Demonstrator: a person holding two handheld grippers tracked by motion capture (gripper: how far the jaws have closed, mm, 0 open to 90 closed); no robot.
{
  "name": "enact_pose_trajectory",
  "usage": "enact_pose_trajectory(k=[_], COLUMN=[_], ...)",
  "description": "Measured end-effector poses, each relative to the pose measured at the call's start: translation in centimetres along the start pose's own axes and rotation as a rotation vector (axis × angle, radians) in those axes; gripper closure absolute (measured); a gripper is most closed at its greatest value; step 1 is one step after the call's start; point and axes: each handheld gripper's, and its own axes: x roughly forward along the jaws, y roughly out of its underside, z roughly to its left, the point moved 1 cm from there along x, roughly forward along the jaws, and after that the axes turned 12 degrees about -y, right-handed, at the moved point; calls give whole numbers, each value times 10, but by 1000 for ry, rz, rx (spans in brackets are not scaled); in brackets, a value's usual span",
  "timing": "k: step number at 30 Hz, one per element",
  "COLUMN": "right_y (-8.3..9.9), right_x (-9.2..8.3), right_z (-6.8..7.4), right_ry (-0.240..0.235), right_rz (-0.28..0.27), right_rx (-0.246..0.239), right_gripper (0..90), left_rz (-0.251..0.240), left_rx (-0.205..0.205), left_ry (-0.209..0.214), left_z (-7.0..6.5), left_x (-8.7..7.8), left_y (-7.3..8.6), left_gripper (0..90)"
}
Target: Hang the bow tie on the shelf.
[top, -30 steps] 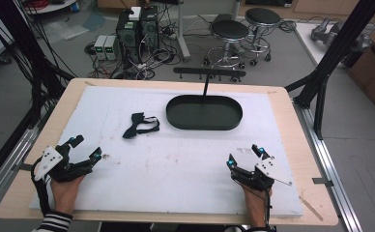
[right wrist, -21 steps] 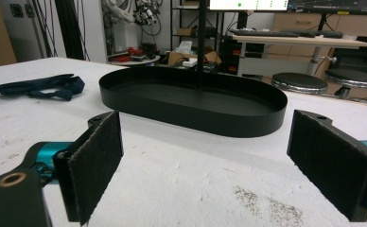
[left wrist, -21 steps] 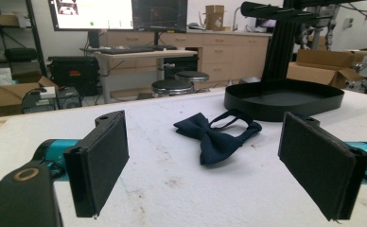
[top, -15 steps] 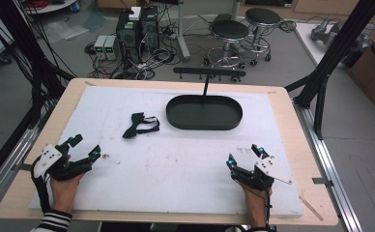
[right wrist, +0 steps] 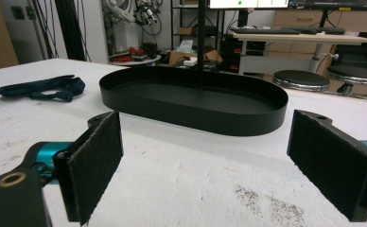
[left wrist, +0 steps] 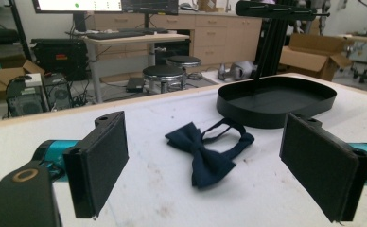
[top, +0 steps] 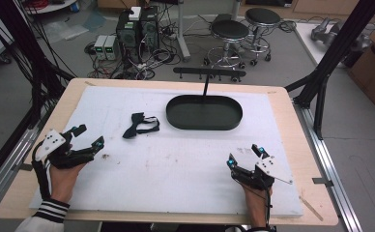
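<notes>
the left gripper (top: pixel 89 136) has edged slightly nearer the bow tie (top: pixel 140 124).

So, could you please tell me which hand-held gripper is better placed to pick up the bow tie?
Left. The left hand-held gripper is open and nearer the bow tie, which lies straight ahead between its jaws. The right hand-held gripper faces the black tray instead.

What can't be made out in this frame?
- Dark navy fabric bow tie: its strap clasp is too small in the high view, and the bow hides it in the left gripper view.
- Black oval tray: the stand's top is cut off by the right gripper view's upper edge.
</notes>
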Motion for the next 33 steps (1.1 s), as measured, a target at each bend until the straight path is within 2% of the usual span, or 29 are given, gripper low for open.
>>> enact_pose_trajectory(k=[3, 4, 7, 8, 10, 14, 17, 19, 23, 24, 25, 31, 33], right_y=[0, 0, 0, 0, 0, 0, 0, 0, 0, 0, 0, 0, 0], right_x=[0, 0, 0, 0, -1, -1, -1, -1, -1, -1, -1, -1, -1], right_z=[0, 0, 0, 0, 0, -1, 0, 0, -1, 0, -1, 0, 0], right_ry=[0, 0, 1, 1, 0, 1, 1, 0, 0, -1, -1, 1, -1], right_rz=[-1, -1, -1, -1, -5, -10, -11, -12, -11, -11, -11, -13, -15], right_rx=[-1, -1, 4, 4, 9, 0, 5, 8, 6, 6, 6, 6, 9], right_gripper=[103, 103, 103, 103, 103, 103, 103, 103, 103, 103, 103, 103, 103], left_rz=[44, 44, 105, 105, 170, 249, 268, 306, 362, 362, 389, 432, 462], left_rx=[34, 34, 29, 29, 44, 69, 79, 99, 110, 110, 124, 134, 137], left_ry=[-2, -2, -3, -3, -16, -8, -4, -1, 9, 9, 12, 30, 25], left_z=[-1, -1, -2, -2, -5, -9, -11, -15, -21, -21, -23, -30, -32], left_x=[7, 7, 18, 18, 29, 45, 51, 61, 75, 75, 81, 95, 104], left_y=[-12, -12, -23, -23, -29, -36, -38, -42, -44, -44, -45, -51, -52], left_gripper=[163, 164, 163, 164, 163, 164, 164, 164, 168, 168, 168, 168, 168])
